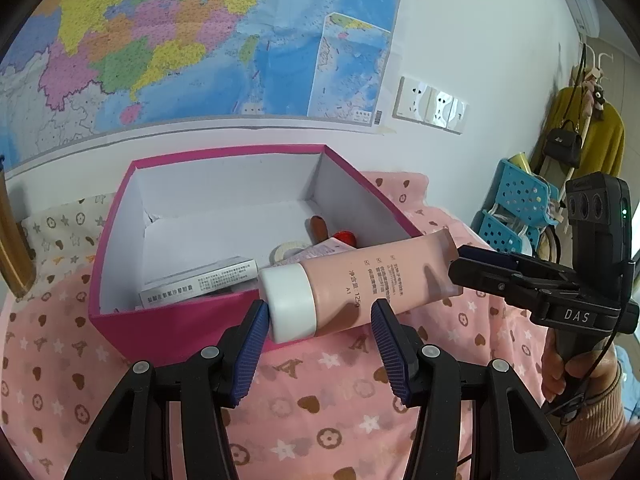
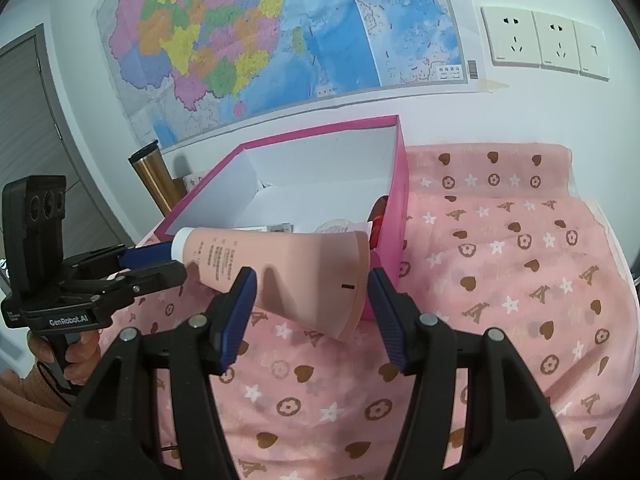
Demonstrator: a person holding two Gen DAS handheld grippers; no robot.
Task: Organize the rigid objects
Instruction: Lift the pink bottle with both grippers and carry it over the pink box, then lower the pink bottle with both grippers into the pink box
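Left wrist view: left gripper (image 1: pixel 320 344), fingers spread, straddling the white cap end of the tube (image 1: pixel 360 286); left pad touches the cap. Tube lies across the pink box (image 1: pixel 168 320) front corner. Right gripper (image 1: pixel 456 270) at 3 o'clock meets the tube's crimped end; grip cannot be told. Carton (image 1: pixel 200 282) inside box.

Right wrist view: right gripper (image 2: pixel 312 300) spread wide around crimped end. Left gripper (image 2: pixel 168 260) at 9 o'clock. Map (image 2: pixel 248 40) at 12.

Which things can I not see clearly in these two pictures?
- Left wrist view: the pink plastic tube covers most of the red-capped item in the pink cardboard box.
- Both views: whether the right gripper clamps the tube is unclear.
- Left wrist view: white carton's print, too small.
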